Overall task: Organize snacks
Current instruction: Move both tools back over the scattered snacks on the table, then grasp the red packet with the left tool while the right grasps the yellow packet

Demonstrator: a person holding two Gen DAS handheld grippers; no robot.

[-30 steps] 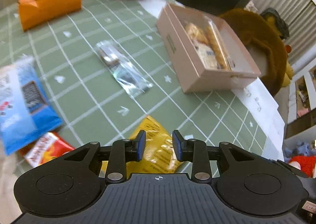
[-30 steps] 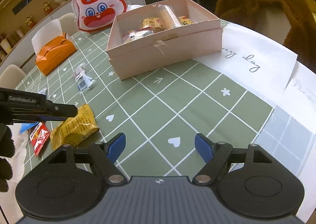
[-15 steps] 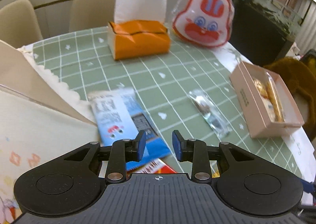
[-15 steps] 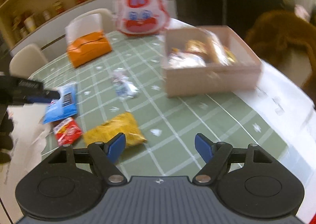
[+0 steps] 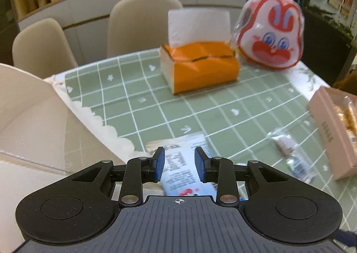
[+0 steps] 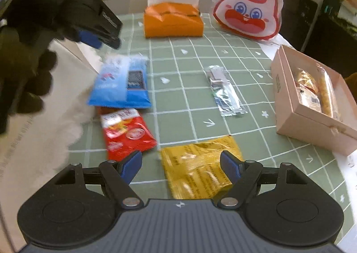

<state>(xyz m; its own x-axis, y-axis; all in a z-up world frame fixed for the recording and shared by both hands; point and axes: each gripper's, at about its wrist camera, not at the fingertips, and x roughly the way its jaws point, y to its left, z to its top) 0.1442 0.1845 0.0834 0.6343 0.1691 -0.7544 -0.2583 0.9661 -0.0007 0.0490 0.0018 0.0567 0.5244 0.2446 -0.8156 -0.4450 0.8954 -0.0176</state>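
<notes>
A blue snack bag (image 6: 121, 83) lies on the green checked tablecloth (image 6: 178, 88); it also shows under my left gripper (image 5: 179, 167), which is open and empty above it. A red snack pack (image 6: 126, 132), a yellow snack pack (image 6: 200, 168) and a clear wrapped snack (image 6: 225, 90) lie nearby. My right gripper (image 6: 180, 165) is open wide and empty, just above the yellow pack. The pink box (image 6: 312, 117) at the right holds several wrapped snacks. The left gripper also shows in the right wrist view (image 6: 96, 27), above the blue bag.
An orange tissue box (image 5: 200, 65) and a red-and-white rabbit bag (image 5: 271, 34) stand at the far side. A beige box flap (image 5: 33, 123) rises at the left. Chairs (image 5: 142, 23) stand behind the table. The pink box also shows at the right in the left wrist view (image 5: 334, 132).
Both grippers have swung left and pulled back. The left one now hovers over the blue bag; the right one now faces the yellow and red packs. Neither has taken hold of anything.
</notes>
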